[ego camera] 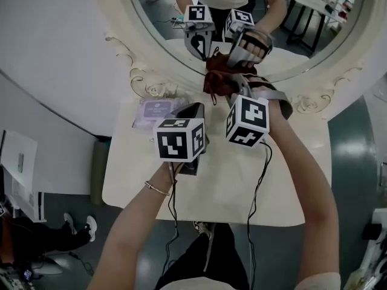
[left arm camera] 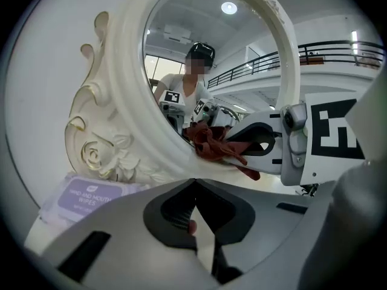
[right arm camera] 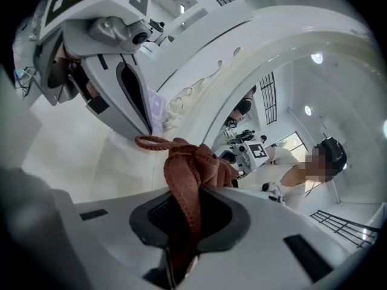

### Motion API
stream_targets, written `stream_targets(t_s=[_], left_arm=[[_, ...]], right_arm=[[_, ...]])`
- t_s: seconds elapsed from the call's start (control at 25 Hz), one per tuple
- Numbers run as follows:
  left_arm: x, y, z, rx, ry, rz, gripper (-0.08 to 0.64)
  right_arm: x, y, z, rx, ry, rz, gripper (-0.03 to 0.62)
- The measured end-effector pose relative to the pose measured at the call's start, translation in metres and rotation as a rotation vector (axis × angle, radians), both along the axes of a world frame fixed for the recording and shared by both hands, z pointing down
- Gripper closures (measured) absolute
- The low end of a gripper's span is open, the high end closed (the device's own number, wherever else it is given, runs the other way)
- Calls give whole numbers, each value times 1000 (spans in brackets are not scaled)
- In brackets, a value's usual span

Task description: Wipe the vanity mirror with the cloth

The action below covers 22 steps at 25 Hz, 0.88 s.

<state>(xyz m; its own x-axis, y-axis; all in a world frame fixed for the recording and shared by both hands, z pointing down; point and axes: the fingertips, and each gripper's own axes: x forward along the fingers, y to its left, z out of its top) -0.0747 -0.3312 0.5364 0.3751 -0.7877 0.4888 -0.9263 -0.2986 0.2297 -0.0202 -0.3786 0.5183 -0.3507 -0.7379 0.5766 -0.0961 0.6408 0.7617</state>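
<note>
An oval vanity mirror (ego camera: 162,12) in an ornate cream frame (ego camera: 140,65) stands at the back of a white table (ego camera: 284,186). A dark red cloth (ego camera: 217,81) is bunched against the lower part of the frame, at the edge of the glass. My right gripper (ego camera: 233,87) is shut on it; in the right gripper view the cloth (right arm camera: 188,173) hangs out of the right gripper (right arm camera: 186,205) in front of the mirror (right arm camera: 290,101). My left gripper (ego camera: 193,110) hovers to the cloth's left, jaws shut with nothing between them (left arm camera: 195,189). From the left gripper view the cloth (left arm camera: 211,144) touches the frame (left arm camera: 130,132).
A lavender pack of wipes (ego camera: 156,110) lies on the table at the foot of the frame, left of my left gripper, also visible as the pack (left arm camera: 89,196). Carved scrollwork (ego camera: 309,104) flanks the mirror base. A person's shoes (ego camera: 81,225) show on the floor at left.
</note>
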Motion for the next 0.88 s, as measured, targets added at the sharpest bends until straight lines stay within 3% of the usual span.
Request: stream_targets(t_s=[0.16, 0.32, 0.64, 0.88], left_arm=[[-6, -12, -26, 29, -6, -3, 557], [-5, -24, -91, 112, 4, -6, 557], [38, -35, -273, 405, 35, 63, 557], [74, -33, -364, 503, 35, 100, 557]], right_arm=[[3, -1, -20, 2, -1, 0, 531], [19, 1, -74, 54, 21, 5, 531], [65, 11, -269, 351, 99, 36, 531], [103, 18, -388, 511, 76, 98, 531]])
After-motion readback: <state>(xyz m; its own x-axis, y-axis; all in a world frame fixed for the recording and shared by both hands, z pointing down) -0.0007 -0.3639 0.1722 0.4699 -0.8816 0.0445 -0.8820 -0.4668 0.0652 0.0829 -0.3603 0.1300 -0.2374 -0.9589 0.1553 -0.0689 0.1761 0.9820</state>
